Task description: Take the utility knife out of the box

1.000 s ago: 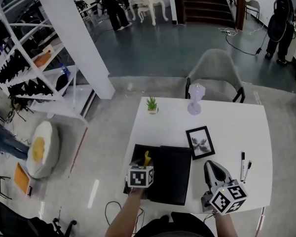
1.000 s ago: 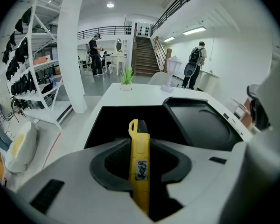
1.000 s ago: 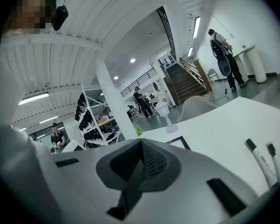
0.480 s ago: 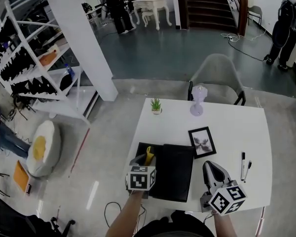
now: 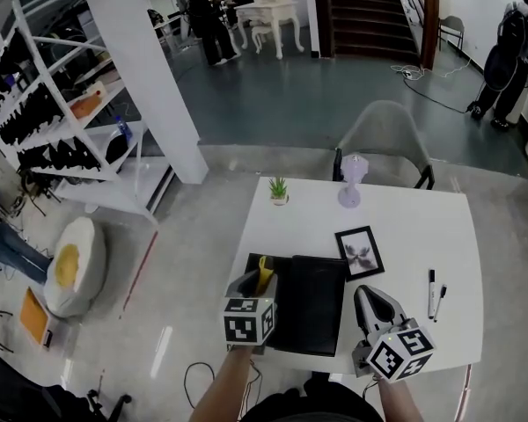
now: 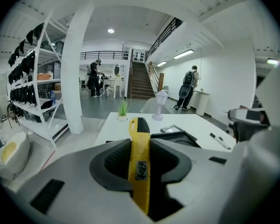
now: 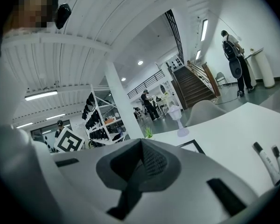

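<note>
Left hand-held gripper (image 6: 140, 158): clamped on the narrow yellow plastic utility knife (image 6: 139, 171), dark pads pressed against both flat sides.
Knife: gripped in the jaws, front end sticking out past them, over the left end of the flat black box (image 5: 310, 304).
Box: on the white bench (image 5: 405, 227), near its front edge.
Right hand-held gripper (image 7: 141, 164): jaws together, nothing between, just beside the right side of the box.
</note>
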A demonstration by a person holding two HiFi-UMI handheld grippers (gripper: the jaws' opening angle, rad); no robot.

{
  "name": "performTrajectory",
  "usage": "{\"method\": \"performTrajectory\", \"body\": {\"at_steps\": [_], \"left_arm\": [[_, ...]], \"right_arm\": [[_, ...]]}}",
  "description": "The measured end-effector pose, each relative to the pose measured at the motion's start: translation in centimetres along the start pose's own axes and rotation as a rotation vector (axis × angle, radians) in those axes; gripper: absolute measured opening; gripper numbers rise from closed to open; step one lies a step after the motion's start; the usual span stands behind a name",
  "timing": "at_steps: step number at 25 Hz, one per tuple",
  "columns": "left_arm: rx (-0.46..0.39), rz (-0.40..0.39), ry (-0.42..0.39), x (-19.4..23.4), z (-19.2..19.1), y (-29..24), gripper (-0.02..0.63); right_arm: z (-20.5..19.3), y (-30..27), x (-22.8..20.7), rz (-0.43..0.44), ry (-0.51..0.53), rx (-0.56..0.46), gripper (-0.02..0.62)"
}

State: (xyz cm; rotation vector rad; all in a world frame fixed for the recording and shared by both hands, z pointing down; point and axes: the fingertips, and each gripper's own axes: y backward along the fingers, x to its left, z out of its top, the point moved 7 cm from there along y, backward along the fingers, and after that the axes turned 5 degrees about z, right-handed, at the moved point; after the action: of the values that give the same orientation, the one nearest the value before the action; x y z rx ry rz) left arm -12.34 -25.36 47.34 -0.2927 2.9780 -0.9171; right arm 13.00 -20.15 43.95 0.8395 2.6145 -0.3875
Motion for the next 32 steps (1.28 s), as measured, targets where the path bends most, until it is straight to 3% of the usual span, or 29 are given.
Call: {"method": "performTrajectory", "body": {"at_steps": [25,32], "left_arm": [[-0.342,-0.069,0.05,1.4,7.5,8.0,0.126],[-0.388,-0.08,0.04,1.2,8.3,8.8,0.126]], "right_arm": [[0.5,-0.4,3.1,-0.009,0.066,-0.017,0.0],[0.2,-0.4,3.2,-0.006,0.083,0.001,0.0]]}}
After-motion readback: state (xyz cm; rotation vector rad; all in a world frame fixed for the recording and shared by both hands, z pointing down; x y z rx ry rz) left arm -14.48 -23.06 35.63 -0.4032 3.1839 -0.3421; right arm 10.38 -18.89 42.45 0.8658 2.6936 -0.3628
